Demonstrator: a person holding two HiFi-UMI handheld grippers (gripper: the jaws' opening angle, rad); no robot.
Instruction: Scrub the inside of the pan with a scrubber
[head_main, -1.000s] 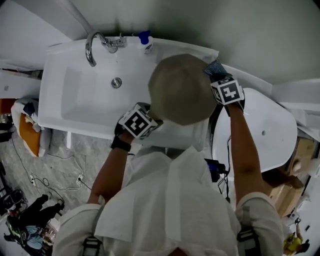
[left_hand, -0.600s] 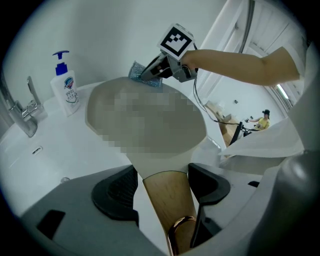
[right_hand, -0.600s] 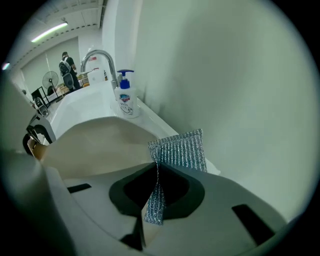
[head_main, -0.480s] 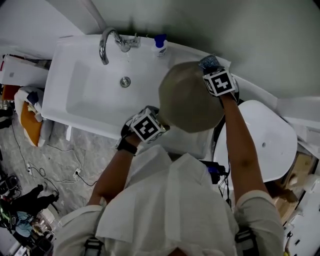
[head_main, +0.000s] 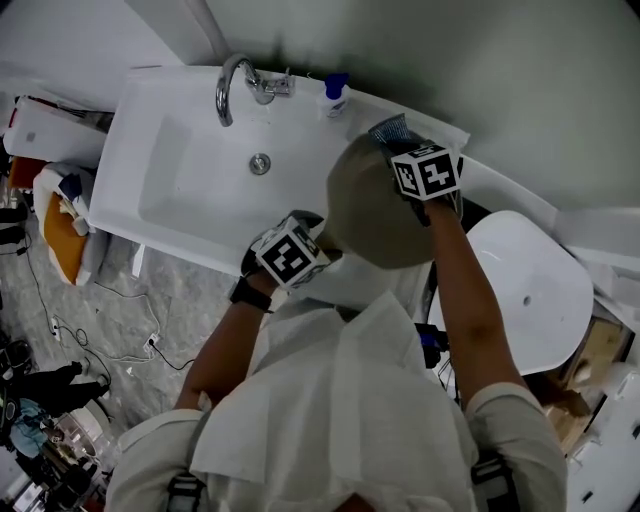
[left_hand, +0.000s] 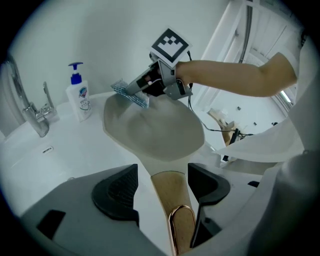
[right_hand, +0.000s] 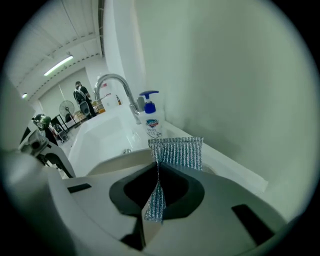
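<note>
The beige pan (head_main: 372, 220) is held tilted over the white counter to the right of the sink; in the left gripper view it fills the middle (left_hand: 155, 132). Its tan handle (left_hand: 172, 200) runs between the jaws of my left gripper (left_hand: 165, 182), which is shut on it; the marker cube of that gripper (head_main: 290, 252) shows at the pan's near edge. My right gripper (head_main: 408, 152) is shut on a blue-grey mesh scrubber (right_hand: 175, 152), (head_main: 388, 130). The scrubber (left_hand: 131, 95) rests at the pan's far rim, on the inside.
A white sink basin (head_main: 190, 190) with a chrome faucet (head_main: 232, 85) lies to the left. A soap bottle with a blue pump (head_main: 336, 95) stands by the wall just beyond the pan. A white rounded lid (head_main: 530, 290) is at the right. The wall is close behind.
My right gripper has carried the scrubber leftward from the pan's right edge to its far rim, nearer the soap bottle. The left gripper keeps its hold on the handle.
</note>
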